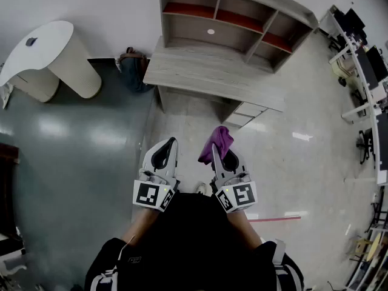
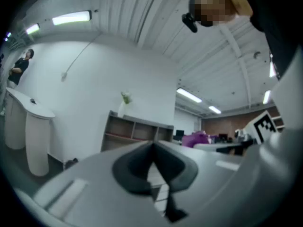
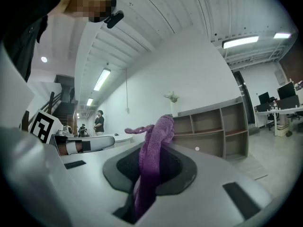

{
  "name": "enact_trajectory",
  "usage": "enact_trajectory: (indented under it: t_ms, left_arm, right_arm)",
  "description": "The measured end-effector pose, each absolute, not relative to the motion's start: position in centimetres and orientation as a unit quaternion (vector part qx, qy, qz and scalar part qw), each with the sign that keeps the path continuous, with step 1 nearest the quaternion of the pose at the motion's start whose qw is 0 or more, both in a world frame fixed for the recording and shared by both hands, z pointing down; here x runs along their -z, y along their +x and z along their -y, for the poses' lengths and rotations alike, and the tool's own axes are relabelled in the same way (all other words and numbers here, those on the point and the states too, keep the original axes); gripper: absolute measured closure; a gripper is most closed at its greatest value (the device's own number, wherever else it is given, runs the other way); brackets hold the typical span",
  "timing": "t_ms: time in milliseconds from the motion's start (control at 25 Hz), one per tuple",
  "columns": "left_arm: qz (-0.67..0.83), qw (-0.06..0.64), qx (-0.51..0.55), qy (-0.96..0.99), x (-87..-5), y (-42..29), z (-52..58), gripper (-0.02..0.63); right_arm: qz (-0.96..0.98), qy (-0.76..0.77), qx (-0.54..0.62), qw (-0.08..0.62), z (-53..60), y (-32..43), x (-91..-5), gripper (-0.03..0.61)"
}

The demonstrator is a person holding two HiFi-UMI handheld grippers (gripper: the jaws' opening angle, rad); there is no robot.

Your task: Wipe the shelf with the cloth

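Note:
A wooden shelf unit point(image 1: 233, 23) with red-lined compartments stands ahead against the white wall, with a grey desk top point(image 1: 212, 74) in front of it. My right gripper point(image 1: 219, 152) is shut on a purple cloth point(image 1: 216, 143), which sticks up between its jaws as the purple cloth point(image 3: 152, 160) in the right gripper view. My left gripper point(image 1: 171, 143) is shut with nothing in it, its dark pads point(image 2: 142, 167) pressed together. Both grippers are held low, well short of the shelf point(image 3: 213, 129). The shelf point(image 2: 135, 131) also shows far off in the left gripper view.
A white rounded counter point(image 1: 51, 56) stands at the left. Drawers point(image 1: 245, 111) sit under the desk. Desks with monitors point(image 1: 364, 65) line the right side. A person point(image 3: 99, 122) stands far off by the counter. A bag point(image 1: 132, 65) lies on the floor beside the desk.

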State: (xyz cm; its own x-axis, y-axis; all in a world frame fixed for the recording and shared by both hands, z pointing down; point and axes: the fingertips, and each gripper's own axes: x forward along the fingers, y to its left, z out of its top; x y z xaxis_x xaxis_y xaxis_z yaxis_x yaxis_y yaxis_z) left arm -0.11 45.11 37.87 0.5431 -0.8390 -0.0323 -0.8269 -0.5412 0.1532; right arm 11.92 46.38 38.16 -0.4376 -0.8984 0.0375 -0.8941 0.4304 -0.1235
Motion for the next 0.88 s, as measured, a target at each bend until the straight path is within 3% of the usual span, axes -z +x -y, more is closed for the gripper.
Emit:
enact_trajectory:
  t_ms: [880]
  left_arm:
    - [0.464,0.063,0.043,0.883,-39.3,-5.7,-43.5,0.612]
  right_arm:
    - [-0.831,-0.553,0.063,0.014,-44.1,7.4,-38.8,0.529]
